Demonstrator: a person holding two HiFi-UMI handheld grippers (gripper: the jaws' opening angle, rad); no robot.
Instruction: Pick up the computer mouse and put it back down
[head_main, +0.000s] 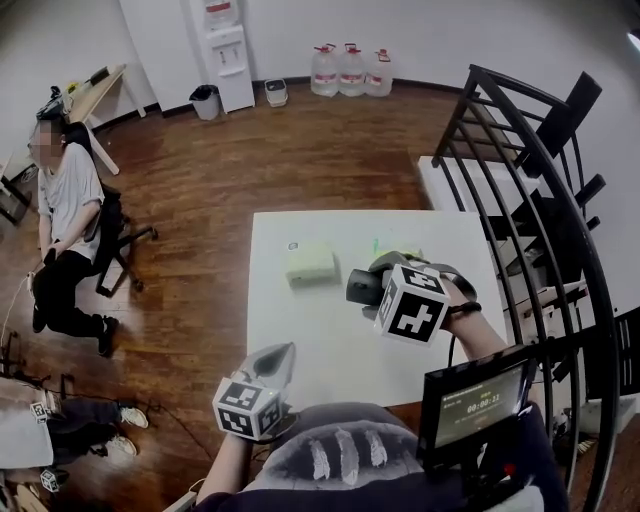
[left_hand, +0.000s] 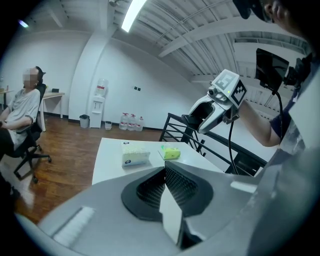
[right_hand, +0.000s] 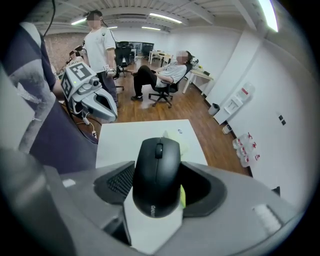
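Note:
A black computer mouse (right_hand: 156, 175) sits between the jaws of my right gripper (right_hand: 156, 186), pressed on both sides and held above the white table (head_main: 300, 340). In the head view the mouse (head_main: 362, 287) shows as a dark lump at the front of the right gripper (head_main: 366, 284), over the table's middle right. My left gripper (head_main: 278, 362) hovers at the table's near edge. Its jaws (left_hand: 165, 175) are shut with nothing between them. The left gripper view shows the right gripper (left_hand: 200, 114) raised at the upper right.
A pale tissue pack (head_main: 311, 264) lies on the table's far left part, and a yellow-green pack (left_hand: 170, 152) lies beside it. A black stair railing (head_main: 520, 200) runs along the table's right side. A person sits on an office chair (head_main: 65, 230) at the far left.

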